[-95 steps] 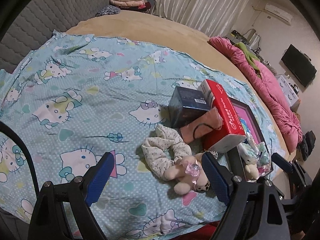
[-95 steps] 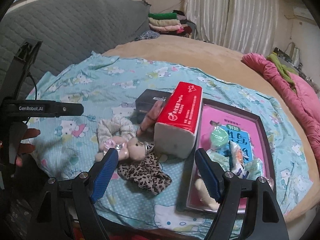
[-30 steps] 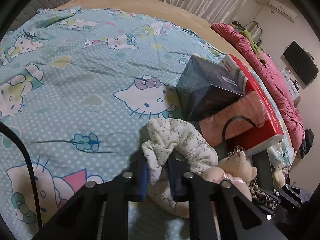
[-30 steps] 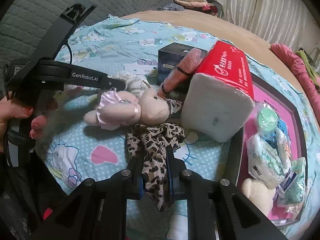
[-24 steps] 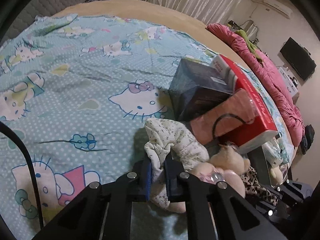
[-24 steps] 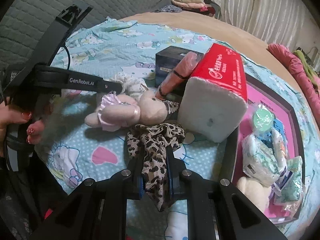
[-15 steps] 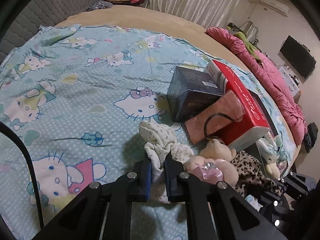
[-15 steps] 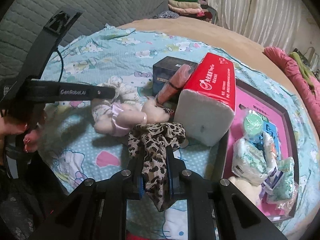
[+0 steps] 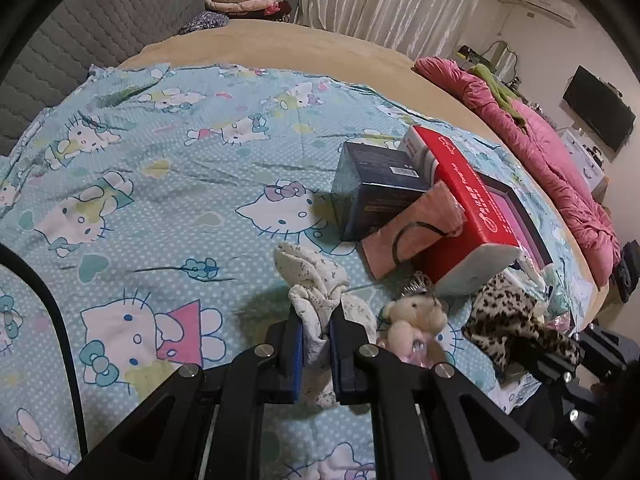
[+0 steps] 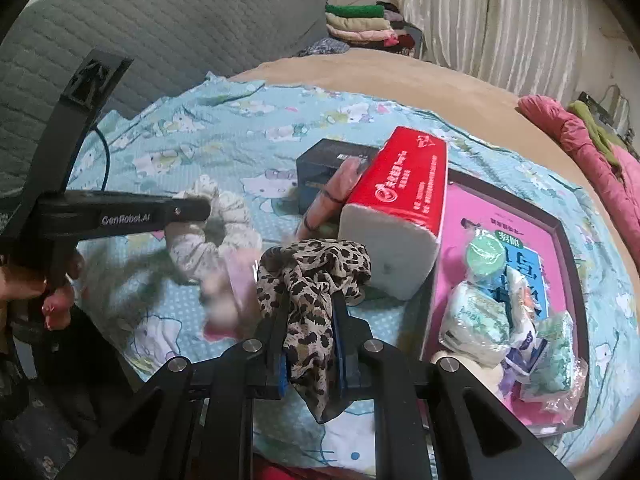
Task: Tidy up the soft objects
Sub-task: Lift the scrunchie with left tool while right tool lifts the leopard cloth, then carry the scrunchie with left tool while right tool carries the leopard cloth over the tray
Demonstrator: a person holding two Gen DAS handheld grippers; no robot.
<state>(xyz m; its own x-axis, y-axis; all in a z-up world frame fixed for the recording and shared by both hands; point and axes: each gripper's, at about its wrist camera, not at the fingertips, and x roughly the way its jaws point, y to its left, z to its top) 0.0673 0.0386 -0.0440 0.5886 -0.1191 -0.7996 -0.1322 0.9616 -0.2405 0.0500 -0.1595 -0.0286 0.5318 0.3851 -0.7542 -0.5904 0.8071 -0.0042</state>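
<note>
**Both scrunchies held clear; the tray lies to the right gripper's side**

The left gripper [image 9: 316,336] has its jaws drawn nearly together on the white floral scrunchie [image 9: 312,280], whose loose loop stands up toward 12 o'clock from the pads, clear of the Hello Kitty sheet [image 9: 160,200]. The right gripper [image 10: 310,344] is likewise pinched tight on the leopard scrunchie [image 10: 312,276]; its bunched ring sits above the pads and a tail hangs down through them toward 6 o'clock.

What the coming move seems to turn on is the pink tray [image 10: 560,232]. In the right wrist view it lies at about 2 to 3 o'clock from the jaws, close by, with the red tissue pack [image 10: 400,200] standing between at 1 o'clock. In the left wrist view the tray's edge shows only at 2 o'clock, beyond the dark box [image 9: 376,196] and the tissue pack. If the tray is the destination, the right hand is the nearer, with the tissue pack's corner to skirt. The small plush bear [image 9: 416,316] lies on the sheet between the two grippers, at 3 o'clock from the left one.
</note>
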